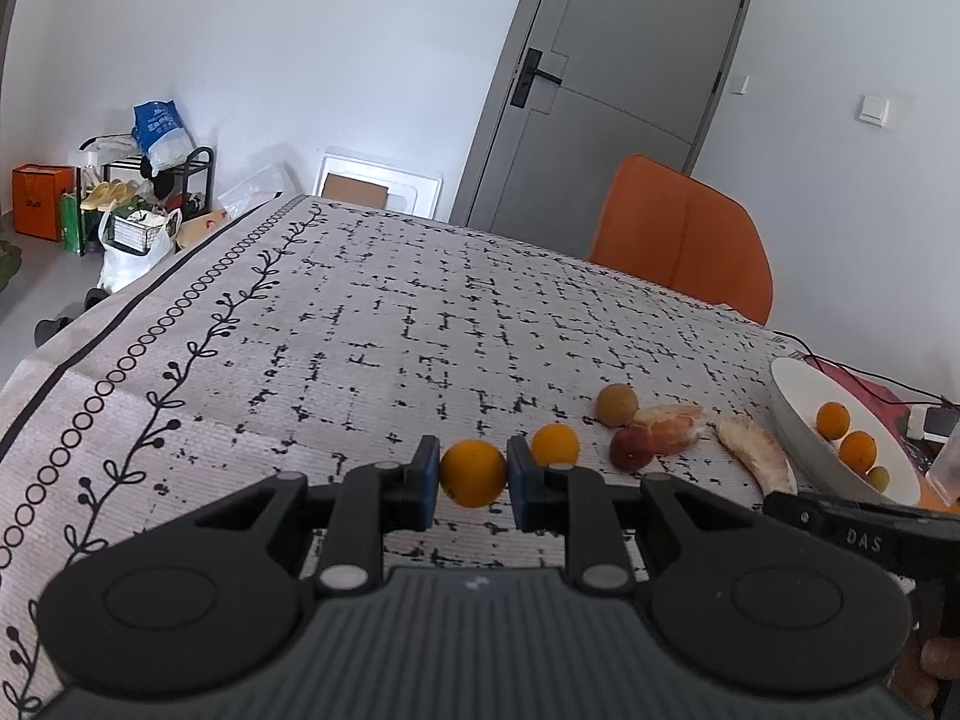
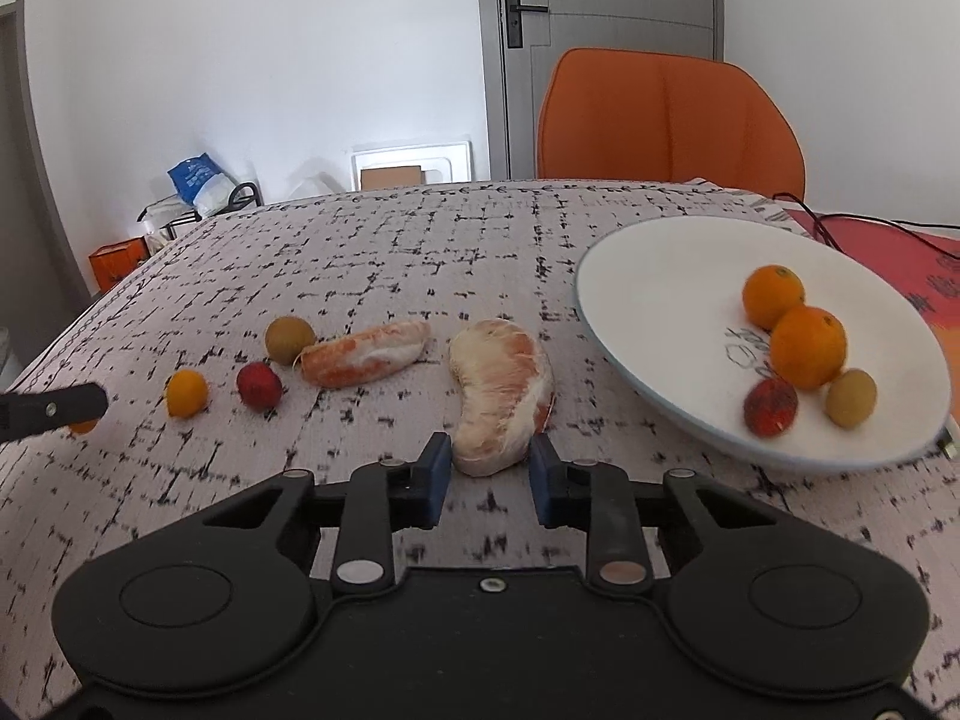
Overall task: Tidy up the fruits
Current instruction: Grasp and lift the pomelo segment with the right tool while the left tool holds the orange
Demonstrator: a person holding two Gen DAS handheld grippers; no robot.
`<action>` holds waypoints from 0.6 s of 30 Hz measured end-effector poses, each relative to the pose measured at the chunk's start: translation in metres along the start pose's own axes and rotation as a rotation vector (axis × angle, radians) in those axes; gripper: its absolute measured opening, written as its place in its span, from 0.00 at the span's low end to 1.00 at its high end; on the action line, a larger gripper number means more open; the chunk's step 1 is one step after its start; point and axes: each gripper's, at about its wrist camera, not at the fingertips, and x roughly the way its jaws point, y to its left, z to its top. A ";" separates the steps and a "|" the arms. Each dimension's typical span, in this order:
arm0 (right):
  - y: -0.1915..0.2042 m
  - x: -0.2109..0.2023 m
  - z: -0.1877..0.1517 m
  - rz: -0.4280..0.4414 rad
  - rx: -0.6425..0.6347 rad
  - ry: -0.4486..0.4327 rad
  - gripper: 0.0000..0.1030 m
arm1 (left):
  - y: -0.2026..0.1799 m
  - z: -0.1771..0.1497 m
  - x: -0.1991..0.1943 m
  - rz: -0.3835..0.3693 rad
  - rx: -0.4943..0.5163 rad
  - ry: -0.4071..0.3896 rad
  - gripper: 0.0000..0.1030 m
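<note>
- My left gripper [image 1: 473, 474] is pinching a small orange [image 1: 473, 473] between its blue pads [image 1: 427, 480], and I am holding it just above the patterned tablecloth [image 1: 360, 324].
- My right gripper [image 2: 489, 468] is sitting around the near end of a peeled pomelo segment [image 2: 501, 393]; its jaws are close on both sides, though I cannot tell from this view whether the pads [image 2: 437, 471] are actually pressing the fruit.
- A second pomelo segment [image 2: 366, 354] is lying to the left of it, touching a tan longan-like fruit [image 2: 289, 339] at its far left end.
- Nearer and further left, a red fruit [image 2: 258, 384] and another small orange [image 2: 186, 393] are resting on the cloth — each apart from the other.
- The white plate [image 2: 660, 264] is sitting to the right, holding two oranges [image 2: 807, 347], one red fruit and one tan fruit [image 2: 850, 398] near its right edge.
- An orange chair [image 2: 669, 120] is standing at the far side of the table — a grey door [image 2: 606, 30] behind it.
</note>
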 end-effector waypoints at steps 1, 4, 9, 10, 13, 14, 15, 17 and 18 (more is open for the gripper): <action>-0.001 -0.003 -0.001 0.004 0.003 0.003 0.25 | -0.001 0.000 -0.001 -0.002 0.001 -0.002 0.21; -0.003 -0.011 -0.005 0.033 0.013 0.019 0.25 | -0.002 -0.001 -0.003 -0.009 0.001 -0.007 0.21; -0.001 -0.018 -0.009 0.037 0.006 0.026 0.33 | -0.004 -0.004 -0.005 -0.016 0.007 -0.006 0.21; -0.001 -0.016 -0.008 0.034 0.001 0.026 0.35 | -0.004 -0.004 -0.005 -0.015 0.006 -0.001 0.21; 0.001 -0.009 -0.004 0.019 -0.009 0.024 0.48 | -0.003 -0.004 -0.003 -0.011 0.006 0.006 0.21; 0.002 -0.008 -0.004 0.010 -0.017 0.021 0.52 | -0.003 -0.003 -0.002 -0.009 0.006 0.005 0.21; 0.003 -0.005 -0.003 0.005 -0.025 0.018 0.52 | -0.002 -0.003 -0.002 -0.007 0.006 0.005 0.21; 0.002 0.001 -0.001 0.005 -0.033 0.022 0.52 | -0.001 -0.001 -0.002 -0.005 0.000 0.004 0.21; 0.003 0.003 0.000 0.005 -0.039 0.018 0.52 | -0.001 -0.001 -0.002 -0.006 -0.007 0.005 0.21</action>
